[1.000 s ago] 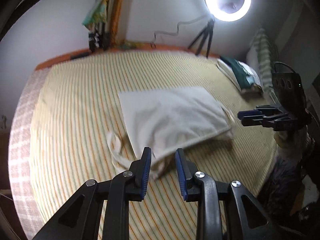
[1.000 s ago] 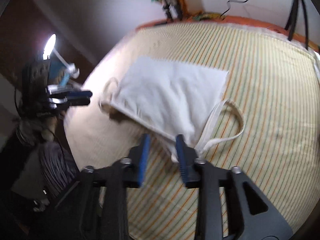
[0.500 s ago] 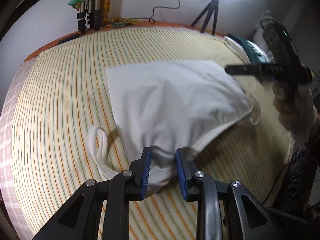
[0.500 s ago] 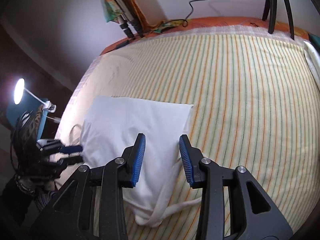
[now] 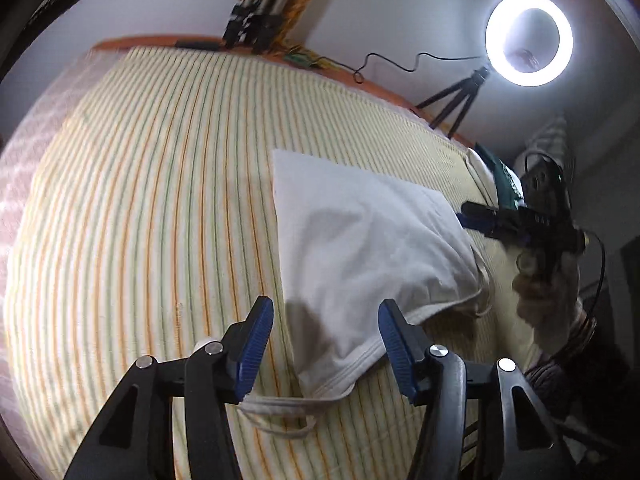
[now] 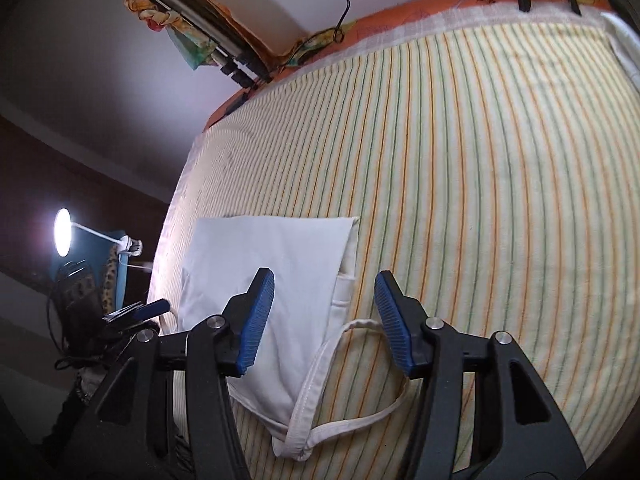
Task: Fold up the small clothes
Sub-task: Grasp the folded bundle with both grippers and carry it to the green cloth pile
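A small white sleeveless top (image 5: 360, 248) lies folded in half on the striped bed sheet (image 5: 140, 220), its straps (image 5: 280, 412) trailing at the near edge. It also shows in the right wrist view (image 6: 280, 280), with a strap loop (image 6: 360, 400) on the sheet. My left gripper (image 5: 326, 344) is open and empty, hovering over the garment's near left corner. My right gripper (image 6: 324, 320) is open and empty above the garment's right edge; it appears in the left wrist view (image 5: 480, 220) beside the far right edge.
A ring light on a tripod (image 5: 528, 40) stands at the bed's far right. Folded tripod legs and colourful cloth (image 5: 260, 12) lean on the wall. A pillow and green item (image 5: 504, 180) lie at right. A desk lamp (image 6: 64, 232) sits past the bed's left edge.
Both grippers opened and let go of the garment after folding it over. The garment now lies flatter, and both grippers have drawn back slightly.
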A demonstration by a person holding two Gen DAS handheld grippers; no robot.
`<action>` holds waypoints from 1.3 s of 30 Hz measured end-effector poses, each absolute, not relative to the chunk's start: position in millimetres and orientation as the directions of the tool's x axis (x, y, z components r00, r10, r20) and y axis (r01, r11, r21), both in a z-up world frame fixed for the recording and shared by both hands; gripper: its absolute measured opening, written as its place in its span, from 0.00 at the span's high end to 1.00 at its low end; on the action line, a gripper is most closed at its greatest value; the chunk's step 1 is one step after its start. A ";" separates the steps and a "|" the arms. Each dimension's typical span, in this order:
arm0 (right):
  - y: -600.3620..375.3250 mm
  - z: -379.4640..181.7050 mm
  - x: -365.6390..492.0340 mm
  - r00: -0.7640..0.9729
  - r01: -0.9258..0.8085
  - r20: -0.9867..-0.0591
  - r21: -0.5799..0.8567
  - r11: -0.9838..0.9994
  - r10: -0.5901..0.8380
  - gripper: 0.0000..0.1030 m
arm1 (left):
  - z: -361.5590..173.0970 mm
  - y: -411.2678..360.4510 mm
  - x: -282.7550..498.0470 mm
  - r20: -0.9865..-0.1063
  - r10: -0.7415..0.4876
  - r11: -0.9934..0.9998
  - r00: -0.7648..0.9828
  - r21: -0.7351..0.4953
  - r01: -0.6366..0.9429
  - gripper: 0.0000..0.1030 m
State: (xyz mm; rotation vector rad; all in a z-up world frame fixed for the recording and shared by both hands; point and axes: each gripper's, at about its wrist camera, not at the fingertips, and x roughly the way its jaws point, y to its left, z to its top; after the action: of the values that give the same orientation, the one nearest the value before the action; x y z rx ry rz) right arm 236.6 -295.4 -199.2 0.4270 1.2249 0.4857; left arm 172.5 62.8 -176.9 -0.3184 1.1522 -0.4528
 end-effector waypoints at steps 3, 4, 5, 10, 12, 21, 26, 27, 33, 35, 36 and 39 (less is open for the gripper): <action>-294.5 -207.2 233.8 0.228 -0.125 -0.761 0.596 0.793 0.607 0.46 | -185.8 63.2 178.7 -0.792 -0.524 0.851 0.314 -0.506 0.143 0.45; -293.6 -209.8 232.9 0.219 -0.128 -0.756 0.605 0.786 0.617 0.46 | -189.3 63.6 180.9 -0.786 -0.537 0.841 0.305 -0.524 0.132 0.45; -293.1 -211.7 231.4 0.211 -0.133 -0.750 0.613 0.778 0.627 0.46 | -192.1 63.3 183.9 -0.781 -0.549 0.833 0.297 -0.539 0.125 0.46; -294.5 -220.2 227.1 0.187 -0.118 -0.683 0.698 0.707 0.706 0.46 | -201.3 62.6 198.2 -0.737 -0.612 0.785 0.287 -0.612 0.102 0.46; -295.0 -223.8 227.2 0.192 -0.108 -0.657 0.724 0.681 0.729 0.46 | -205.5 65.3 205.2 -0.706 -0.646 0.751 0.290 -0.656 0.077 0.47; -285.9 -229.2 231.0 0.196 -0.085 -0.645 0.739 0.668 0.738 0.87 | -211.9 62.8 218.0 -0.706 -0.634 0.752 0.315 -0.658 0.038 0.89; -274.5 -203.8 226.5 0.241 -0.159 -0.691 0.664 0.730 0.681 0.91 | -192.6 48.3 211.0 -0.734 -0.574 0.809 0.364 -0.578 0.109 0.93; -272.2 -197.6 225.3 0.253 -0.176 -0.694 0.652 0.737 0.674 0.91 | -187.6 45.1 209.3 -0.735 -0.564 0.817 0.377 -0.564 0.123 0.94; -269.9 -169.3 220.4 0.307 -0.225 -0.708 0.595 0.771 0.636 0.92 | -161.9 27.4 203.9 -0.725 -0.548 0.832 0.416 -0.524 0.181 0.94; -275.8 -158.1 218.1 0.329 -0.233 -0.705 0.585 0.777 0.629 0.92 | -153.5 16.5 203.6 -0.724 -0.542 0.838 0.427 -0.504 0.209 0.94; -279.6 -152.7 216.8 0.339 -0.237 -0.703 0.580 0.780 0.625 0.92 | -149.9 11.0 204.0 -0.722 -0.540 0.840 0.432 -0.495 0.224 0.95; -296.1 -134.8 212.2 0.375 -0.246 -0.701 0.555 0.794 0.606 0.92 | -140.4 -5.6 205.9 -0.706 -0.558 0.829 0.435 -0.493 0.264 0.94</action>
State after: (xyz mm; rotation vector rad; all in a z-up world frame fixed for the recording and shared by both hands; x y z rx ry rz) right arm 212.2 -296.1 -134.8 0.3907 1.0541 0.5635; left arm 205.9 -5.6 -140.4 -0.3311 0.9972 -0.5236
